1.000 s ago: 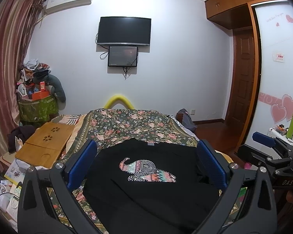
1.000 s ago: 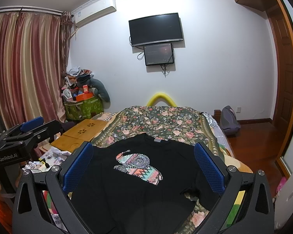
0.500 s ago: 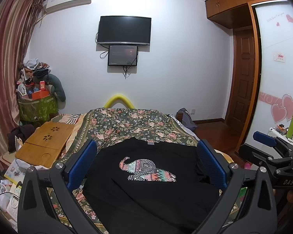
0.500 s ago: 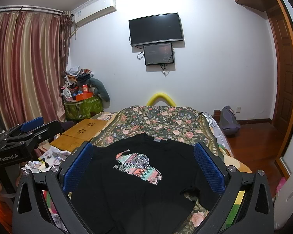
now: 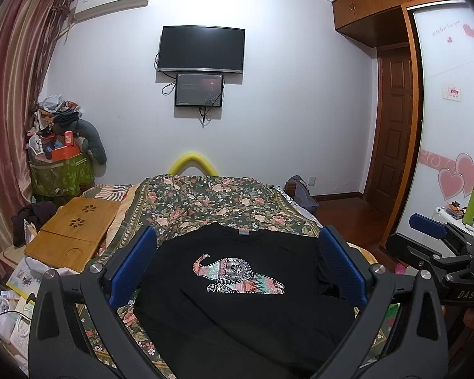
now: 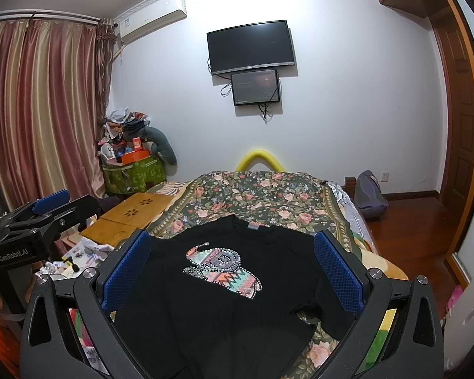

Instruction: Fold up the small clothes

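A small black T-shirt (image 5: 237, 315) with a patterned elephant print (image 5: 237, 273) lies spread flat, front up, on the floral bedspread (image 5: 211, 199); it also shows in the right wrist view (image 6: 205, 309). My left gripper (image 5: 237, 262) is open and empty, held above the shirt's near part with its blue pads (image 5: 132, 265) wide apart. My right gripper (image 6: 233, 268) is open and empty too, above the shirt. Each gripper appears at the edge of the other's view: the right one (image 5: 439, 243) and the left one (image 6: 41, 214). The shirt's near hem is hidden below both frames.
A wooden lap desk (image 5: 72, 230) lies left of the bed, with clutter on the floor below it. A green bin piled with things (image 5: 60, 170) stands by the curtain. A purple bag (image 6: 369, 199) sits on the wood floor at the right. A yellow foam arch (image 5: 192, 164) rises behind the bed.
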Demonstrator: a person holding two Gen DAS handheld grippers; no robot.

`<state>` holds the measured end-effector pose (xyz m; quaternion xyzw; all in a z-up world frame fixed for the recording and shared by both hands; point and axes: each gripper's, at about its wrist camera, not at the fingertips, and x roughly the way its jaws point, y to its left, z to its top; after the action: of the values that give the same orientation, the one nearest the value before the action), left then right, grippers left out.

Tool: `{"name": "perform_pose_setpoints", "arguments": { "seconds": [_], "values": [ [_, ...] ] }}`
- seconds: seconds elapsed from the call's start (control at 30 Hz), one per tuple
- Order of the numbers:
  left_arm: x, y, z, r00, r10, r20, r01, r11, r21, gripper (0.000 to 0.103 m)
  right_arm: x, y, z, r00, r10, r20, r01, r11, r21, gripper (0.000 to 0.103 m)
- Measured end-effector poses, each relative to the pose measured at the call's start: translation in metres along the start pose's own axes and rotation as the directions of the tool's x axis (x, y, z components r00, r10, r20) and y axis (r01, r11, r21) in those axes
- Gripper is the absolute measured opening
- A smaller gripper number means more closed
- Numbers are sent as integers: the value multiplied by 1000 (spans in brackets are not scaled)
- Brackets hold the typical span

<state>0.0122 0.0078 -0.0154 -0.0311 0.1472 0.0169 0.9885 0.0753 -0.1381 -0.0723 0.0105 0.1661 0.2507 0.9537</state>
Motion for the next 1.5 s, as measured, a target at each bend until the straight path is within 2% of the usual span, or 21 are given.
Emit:
{"name": "perform_pose_setpoints", "arguments": {
  "seconds": [0.67,0.9,1.1,1.2,1.27,1.4,1.43,1.5],
  "values": [
    [15,12,1,1000,10,-7,-11,1000,-24,103,11,-6,3,1000,-16,-16,16,1000,-2,103],
    [54,47,8,997,70,-27,-71,996,-52,103,35,-19,10,997,-72,-25,71,997,-22,103],
    [100,95,4,989,126,-82,-134,986,-103,103,69,-47,11,990,-108,-86,108,994,-7,103],
    [127,124,-5,977,179,-115,-192,975,-112,103,87,-67,9,986,-117,-117,120,993,16,103],
    [152,143,-13,959,212,-188,-230,970,-80,103,100,-80,8,979,-138,-148,144,989,30,103],
    [196,181,-40,914,267,-305,-292,955,-41,103,123,-107,-2,952,-205,-227,216,976,24,103],
    [210,195,-49,897,263,-356,-296,954,-42,103,128,-114,-6,944,-218,-247,231,973,24,103],
    [226,213,-63,873,234,-428,-282,958,-49,103,134,-129,-12,931,-226,-287,248,968,41,103]
  ]
}}
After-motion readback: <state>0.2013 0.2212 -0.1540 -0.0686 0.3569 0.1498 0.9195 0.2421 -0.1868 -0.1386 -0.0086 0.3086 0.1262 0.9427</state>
